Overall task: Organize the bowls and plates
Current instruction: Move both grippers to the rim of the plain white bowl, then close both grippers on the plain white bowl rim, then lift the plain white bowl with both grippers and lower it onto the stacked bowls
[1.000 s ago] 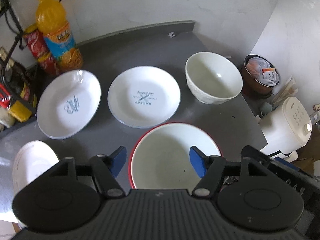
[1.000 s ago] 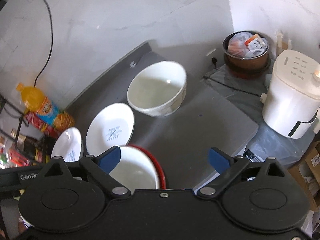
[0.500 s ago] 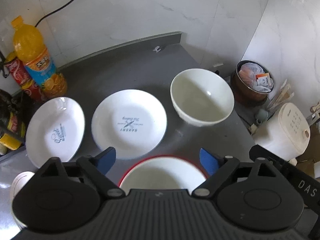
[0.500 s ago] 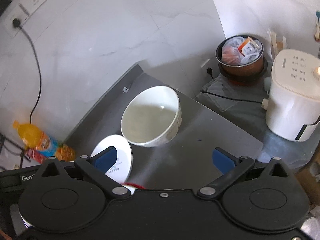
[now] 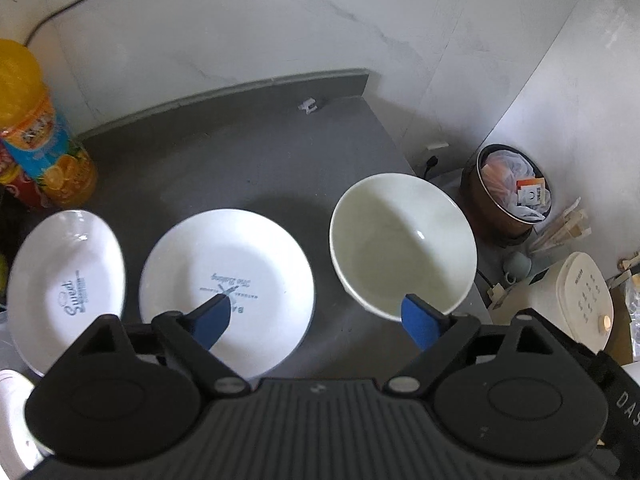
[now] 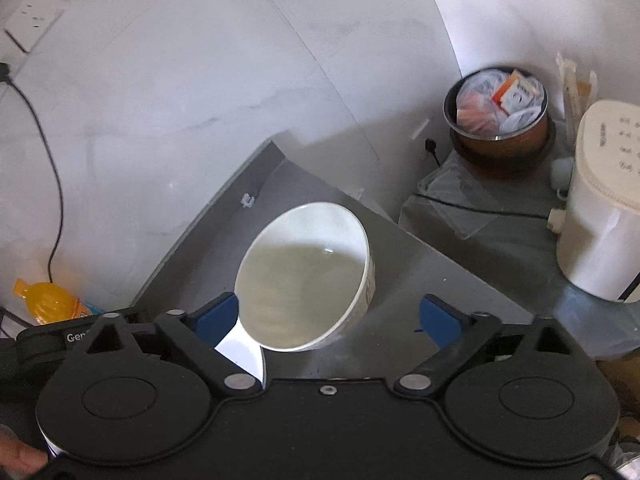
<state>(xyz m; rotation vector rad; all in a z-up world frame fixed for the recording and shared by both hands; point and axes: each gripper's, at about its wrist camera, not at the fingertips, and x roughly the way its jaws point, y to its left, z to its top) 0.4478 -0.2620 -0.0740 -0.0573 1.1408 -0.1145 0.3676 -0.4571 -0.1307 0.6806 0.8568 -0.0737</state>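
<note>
The deep white ceramic bowl [image 5: 403, 246] stands upright and empty on the dark grey countertop [image 5: 248, 168], near its right edge; its interior is plain and glossy, and a faint pattern shows on its outer wall in the right wrist view [image 6: 304, 276]; just left of the bowl lies the shallow white plate with blue bakery lettering [image 5: 228, 280], apart from it; left of that plate lies a second white plate marked "Sweet" [image 5: 64, 284]; the left gripper [image 5: 316, 316] hangs above the gap between bowl and lettered plate, jaws wide, holding nothing; the right gripper [image 6: 326, 316] is closing, its blue pads not pressing on the bowl.
</note>
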